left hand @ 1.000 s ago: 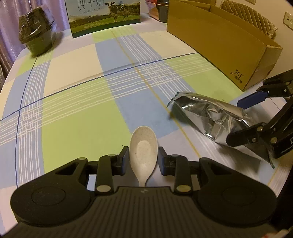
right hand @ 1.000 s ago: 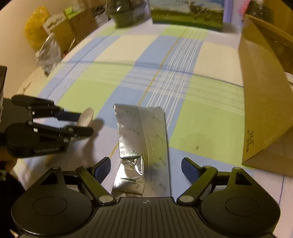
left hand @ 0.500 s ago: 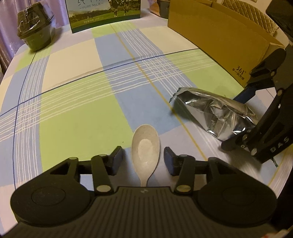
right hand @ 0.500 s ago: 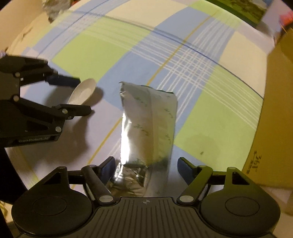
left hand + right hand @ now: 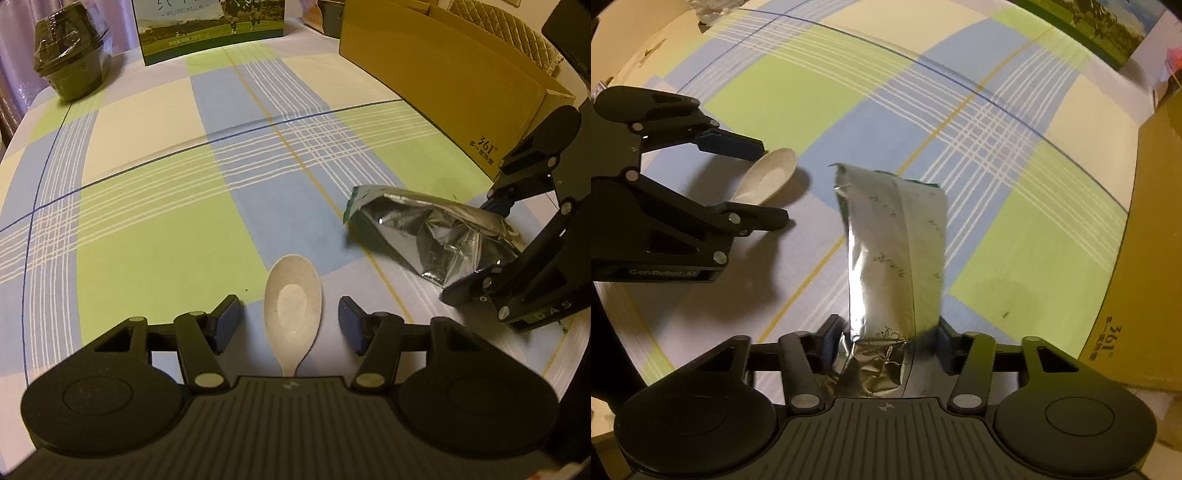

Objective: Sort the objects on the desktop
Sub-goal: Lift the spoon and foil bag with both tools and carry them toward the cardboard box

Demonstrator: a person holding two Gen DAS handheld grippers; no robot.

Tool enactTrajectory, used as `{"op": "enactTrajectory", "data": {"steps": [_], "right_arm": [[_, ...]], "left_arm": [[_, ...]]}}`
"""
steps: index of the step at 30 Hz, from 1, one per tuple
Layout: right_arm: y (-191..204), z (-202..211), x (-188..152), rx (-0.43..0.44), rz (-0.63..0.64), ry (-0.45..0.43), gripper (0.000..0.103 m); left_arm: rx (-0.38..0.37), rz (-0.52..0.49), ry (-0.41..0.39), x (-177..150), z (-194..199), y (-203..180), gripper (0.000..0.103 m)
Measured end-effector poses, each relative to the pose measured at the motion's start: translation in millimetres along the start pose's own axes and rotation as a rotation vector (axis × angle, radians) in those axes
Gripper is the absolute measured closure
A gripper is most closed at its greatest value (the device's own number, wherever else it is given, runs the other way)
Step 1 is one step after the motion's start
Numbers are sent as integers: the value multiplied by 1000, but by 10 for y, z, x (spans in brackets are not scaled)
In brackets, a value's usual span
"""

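A pale spoon (image 5: 291,306) lies bowl-up on the checked tablecloth (image 5: 155,236), its handle pointing toward the left wrist camera. My left gripper (image 5: 289,314) stands open around it, both fingers clear of the spoon. A crumpled silver foil bag (image 5: 436,232) lies to the right. My right gripper (image 5: 472,251) holds its near end. In the right wrist view the foil bag (image 5: 894,240) stretches away from my right gripper (image 5: 890,336), whose fingers press its sides. That view also shows the spoon (image 5: 768,181) inside the left gripper (image 5: 770,184).
A long open cardboard box (image 5: 443,74) runs along the table's right side, close to the bag. At the far edge stand a green milk carton box (image 5: 210,29) and a dark wrapped bowl (image 5: 70,62). The table's near edge curves just behind both grippers.
My left gripper opened and let go of the spoon, which now rests on the cloth. My right gripper moved in over the foil bag and closed on its near end.
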State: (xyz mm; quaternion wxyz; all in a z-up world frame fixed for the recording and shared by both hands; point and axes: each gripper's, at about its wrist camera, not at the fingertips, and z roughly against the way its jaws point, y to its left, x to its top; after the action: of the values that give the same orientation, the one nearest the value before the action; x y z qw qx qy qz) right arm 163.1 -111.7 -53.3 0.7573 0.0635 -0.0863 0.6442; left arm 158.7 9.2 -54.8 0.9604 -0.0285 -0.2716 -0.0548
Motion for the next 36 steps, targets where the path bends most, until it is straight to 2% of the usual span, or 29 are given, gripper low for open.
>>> {"op": "enactTrajectory", "data": {"steps": [6,18,22,29,31,36], "right_arm": [[-5,24,-39,-9,-10,-37,62],[-232,359,-128,33,-189,-166,63],[-302,447,-183,62,-251,-206,63],[-363,533,-248,68,-270,-237,63],[-385,555,-267,67,-275,-249,63],[-429,573,-291,63,-287,-261,63]], "left_arm": [[1,0,1,6,-9,-10,47],[-13,28,-2,27,-13,35,47],[-17,19,-1,16,10,52,48],[-65,-29,3,-2,37,61,51],[-63,-31,-2,2,35,85,52],[-43,-22,-22,15,33,126,64]]}}
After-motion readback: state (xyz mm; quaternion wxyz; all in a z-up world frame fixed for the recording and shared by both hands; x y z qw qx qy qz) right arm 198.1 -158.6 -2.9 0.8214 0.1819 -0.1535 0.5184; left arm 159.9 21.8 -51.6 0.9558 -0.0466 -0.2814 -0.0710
